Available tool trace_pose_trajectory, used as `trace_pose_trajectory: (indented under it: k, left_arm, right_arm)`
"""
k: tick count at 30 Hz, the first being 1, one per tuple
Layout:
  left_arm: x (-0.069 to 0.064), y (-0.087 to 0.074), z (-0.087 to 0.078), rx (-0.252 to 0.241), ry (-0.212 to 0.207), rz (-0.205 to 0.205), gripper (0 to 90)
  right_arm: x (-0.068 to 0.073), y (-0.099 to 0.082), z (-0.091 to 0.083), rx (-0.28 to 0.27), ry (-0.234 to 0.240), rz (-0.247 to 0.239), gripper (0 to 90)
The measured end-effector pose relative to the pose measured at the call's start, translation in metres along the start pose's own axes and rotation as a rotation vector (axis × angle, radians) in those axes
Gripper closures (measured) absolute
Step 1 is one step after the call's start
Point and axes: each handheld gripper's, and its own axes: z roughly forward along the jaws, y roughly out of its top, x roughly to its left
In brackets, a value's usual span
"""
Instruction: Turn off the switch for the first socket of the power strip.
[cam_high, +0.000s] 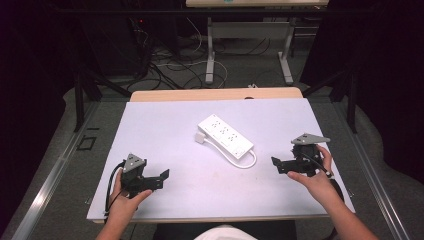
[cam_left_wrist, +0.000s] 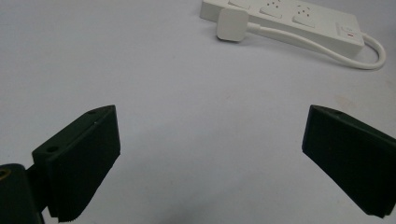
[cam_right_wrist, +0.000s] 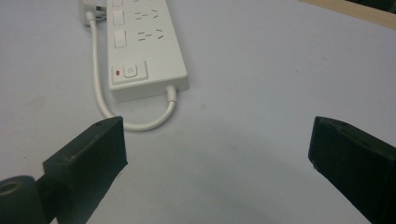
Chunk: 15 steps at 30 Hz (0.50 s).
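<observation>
Lying mid-table, power strip (cam_high: 225, 134); red switch mark (cam_right_wrist: 117, 73) visible close-up

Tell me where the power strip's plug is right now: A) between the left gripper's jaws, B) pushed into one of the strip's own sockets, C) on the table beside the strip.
C: the plug lies on the table beside the strip, both grippers open and apart from it.

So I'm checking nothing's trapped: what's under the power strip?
The power strip lies flat on the white table; its cord loops beside it, not beneath. Its underside is hidden.
</observation>
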Motion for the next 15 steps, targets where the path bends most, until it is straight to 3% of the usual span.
trace_pose_trajectory:
  k: [15]
  left_arm:
    - [0.001, -0.001, -0.001, -0.002, 0.000, -0.020, 5.0]
  right_arm:
    - [0.008, 0.019, 0.006, 0.038, 0.046, -0.044, 5.8]
